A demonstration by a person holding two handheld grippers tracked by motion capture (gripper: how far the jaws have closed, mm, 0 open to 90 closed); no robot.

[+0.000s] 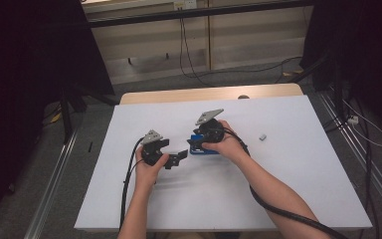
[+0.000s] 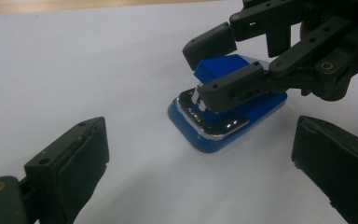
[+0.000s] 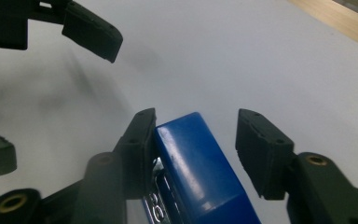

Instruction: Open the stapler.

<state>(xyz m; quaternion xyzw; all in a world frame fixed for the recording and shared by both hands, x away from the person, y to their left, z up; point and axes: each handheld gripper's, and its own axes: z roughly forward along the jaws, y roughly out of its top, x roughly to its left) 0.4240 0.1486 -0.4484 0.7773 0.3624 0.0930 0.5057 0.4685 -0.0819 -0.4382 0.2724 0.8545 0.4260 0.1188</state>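
Note:
A blue stapler (image 1: 202, 150) (image 2: 214, 140) (image 3: 196, 168) with a chrome inner rail lies flat on the white table (image 1: 278, 189). My right gripper (image 1: 195, 144) (image 2: 219, 65) (image 3: 196, 122) reaches down over it with a jaw on each side. In the right gripper view one pad (image 3: 137, 140) rests against the stapler's side, while a gap shows at the other pad (image 3: 261, 149). My left gripper (image 1: 173, 151) (image 2: 200, 129) (image 3: 44, 93) stands wide open just left of the stapler, low over the table, nothing between its jaws.
A small pale block (image 1: 262, 136) lies on the table to the right of my right hand. The table's wooden far edge (image 1: 209, 93) borders the floor, where cables (image 1: 186, 55) run. Black curtains hang at both sides.

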